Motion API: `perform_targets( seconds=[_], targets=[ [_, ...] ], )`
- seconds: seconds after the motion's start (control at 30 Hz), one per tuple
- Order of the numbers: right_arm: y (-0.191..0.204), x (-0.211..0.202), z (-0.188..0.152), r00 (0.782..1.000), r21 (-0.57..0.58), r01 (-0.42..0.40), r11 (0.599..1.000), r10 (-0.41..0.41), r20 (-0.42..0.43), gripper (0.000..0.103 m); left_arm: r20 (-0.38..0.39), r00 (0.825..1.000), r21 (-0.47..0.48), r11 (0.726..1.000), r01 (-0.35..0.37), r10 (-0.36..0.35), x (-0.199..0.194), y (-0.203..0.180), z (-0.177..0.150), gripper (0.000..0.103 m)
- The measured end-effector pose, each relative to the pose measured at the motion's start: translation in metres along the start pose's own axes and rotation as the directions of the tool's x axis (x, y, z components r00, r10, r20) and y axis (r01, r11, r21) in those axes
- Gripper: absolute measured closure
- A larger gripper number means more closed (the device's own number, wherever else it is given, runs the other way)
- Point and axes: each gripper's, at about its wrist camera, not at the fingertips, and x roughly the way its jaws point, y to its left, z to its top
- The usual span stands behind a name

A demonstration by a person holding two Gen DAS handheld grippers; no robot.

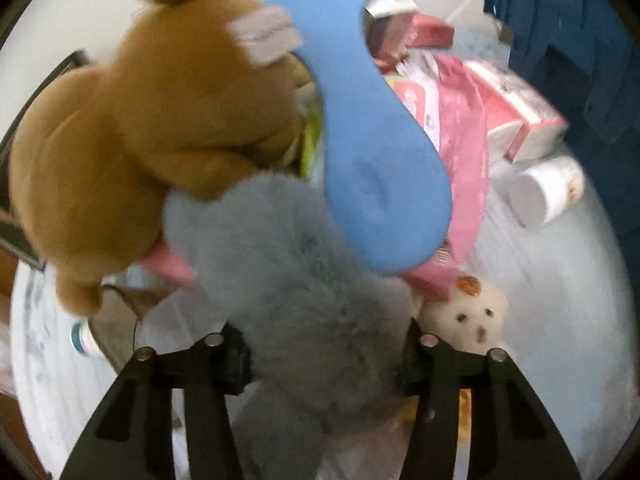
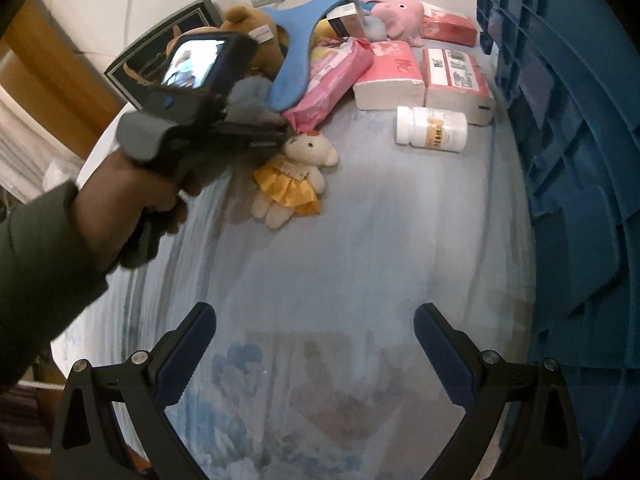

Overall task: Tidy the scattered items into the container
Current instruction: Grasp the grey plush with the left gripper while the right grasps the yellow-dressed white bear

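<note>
2 fingers [image 1: 236, 364] pinch grey plush [image 1: 304, 300]; blue crate [image 2: 568, 160] rightward

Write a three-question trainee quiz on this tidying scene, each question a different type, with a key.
1. True or false: the right tongs are closed on the white bottle.
2. Multiple choice: what sits between the fingers of the left tongs?
A. the brown teddy bear
B. a grey fluffy toy
C. the pink wipes pack
3. Fill in: the small white bear wears a ____ dress.

Key
1. False: they stand open above the bare blue cloth, with the bottle lying apart, near the blue crate.
2. B. The pads press into its fur.
3. Yellow.
</note>
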Motion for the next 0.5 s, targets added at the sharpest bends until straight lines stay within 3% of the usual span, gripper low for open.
perform_targets(
  seconds=[0.2, 0.5],
  targets=[
    [0.011, 0.02, 0.014, 1.0, 0.001, 0.002, 1.0, -0.002, 0.011, 0.002, 0.079, 0.993, -0.063, 0.994, 0.093, -0.088, -0.054, 0.02, -0.024, 0.054],
    [0.012, 0.074, 0.054, 0.997, 0.051, 0.019, 0.999, -0.023, 0.078, 0.003, 0.162, 0.983, -0.117, 0.987, 0.107, -0.087, -0.109, 0.047, -0.073, 0.054]
  ],
)
